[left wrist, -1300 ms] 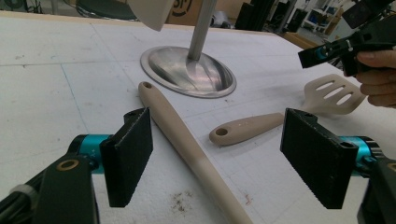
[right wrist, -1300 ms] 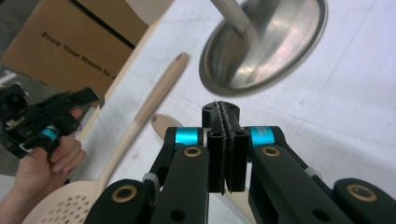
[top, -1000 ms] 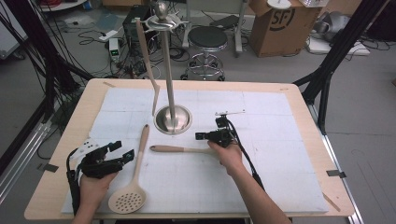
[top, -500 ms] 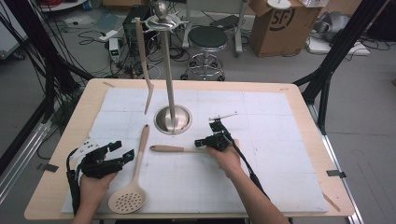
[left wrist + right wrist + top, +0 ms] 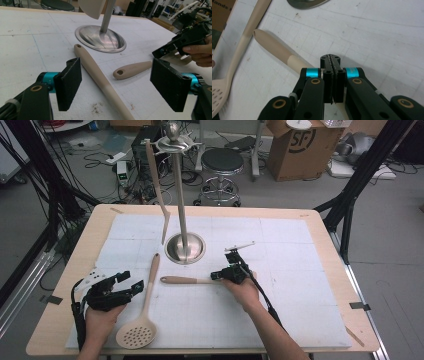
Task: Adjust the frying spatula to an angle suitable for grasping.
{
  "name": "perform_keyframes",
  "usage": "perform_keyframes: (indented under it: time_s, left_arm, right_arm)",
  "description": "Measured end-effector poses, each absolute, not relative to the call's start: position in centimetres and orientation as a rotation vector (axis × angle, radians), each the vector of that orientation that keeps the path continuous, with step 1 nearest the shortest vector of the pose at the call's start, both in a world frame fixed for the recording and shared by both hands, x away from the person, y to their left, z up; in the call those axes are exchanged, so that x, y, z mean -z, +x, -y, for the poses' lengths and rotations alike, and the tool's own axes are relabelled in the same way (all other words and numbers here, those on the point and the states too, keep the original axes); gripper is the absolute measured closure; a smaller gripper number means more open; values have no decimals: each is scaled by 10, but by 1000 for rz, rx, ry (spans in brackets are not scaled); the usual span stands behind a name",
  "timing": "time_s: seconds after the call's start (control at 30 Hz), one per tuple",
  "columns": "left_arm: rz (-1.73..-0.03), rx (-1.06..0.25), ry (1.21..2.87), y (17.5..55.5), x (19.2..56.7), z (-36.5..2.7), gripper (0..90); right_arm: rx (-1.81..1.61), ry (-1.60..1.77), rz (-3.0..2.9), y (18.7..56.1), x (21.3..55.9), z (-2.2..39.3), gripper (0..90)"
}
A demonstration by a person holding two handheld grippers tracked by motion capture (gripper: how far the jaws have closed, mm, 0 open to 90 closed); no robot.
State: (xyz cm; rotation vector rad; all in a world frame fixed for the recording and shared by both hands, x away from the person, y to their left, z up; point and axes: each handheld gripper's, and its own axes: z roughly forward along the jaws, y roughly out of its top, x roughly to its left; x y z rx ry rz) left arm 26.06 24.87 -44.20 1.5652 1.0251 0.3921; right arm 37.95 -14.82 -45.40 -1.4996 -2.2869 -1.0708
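Spatula place: the short spatula lies flat on the white surface, in front of the shiny stand, with its handle pointing to the left.
Right tool: the right tool sits at the flat end of the short spatula. Its two black jaws are pressed tight together. I cannot tell if they pinch a thin bit of the spatula.
Left tool: the left tool has its jaws wide apart and nothing in them. It rests near the handle of the holey spoon.
Done so far: one long turner hangs from the top of the stand, so it looks like one thing is put away.
Left to do: I think the short spatula must be lifted and hung up. The holey spoon looks like it comes after that. Neither one is off the surface yet.
How far along: about one out of three, I think.
Count of stands: one.
Count of things hanging: one.
Count of things lying down: two, the short spatula and the holey spoon, close side by side but not touching.
Count of kitchen things in all: three.
Count of tools: two, one in each hand.
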Motion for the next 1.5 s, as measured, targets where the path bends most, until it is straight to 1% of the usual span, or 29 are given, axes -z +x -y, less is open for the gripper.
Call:
perform_keyframes:
  time_s: [0.3, 0.57, 1.5]
  left_arm:
    - [-1028, -392, 1563, 259, 442, -249, 259]
    - [-1031, -394, 1570, 258, 442, -249, 259]
    - [-1031, -392, 1577, 259, 443, -247, 259]
  right_arm:
    - [1049, -1530, 2328, 372, 452, 153, 895]
    - [1064, -1553, 2323, 362, 453, 164, 895]
    - [939, -1586, 2428, 335, 443, 199, 895]
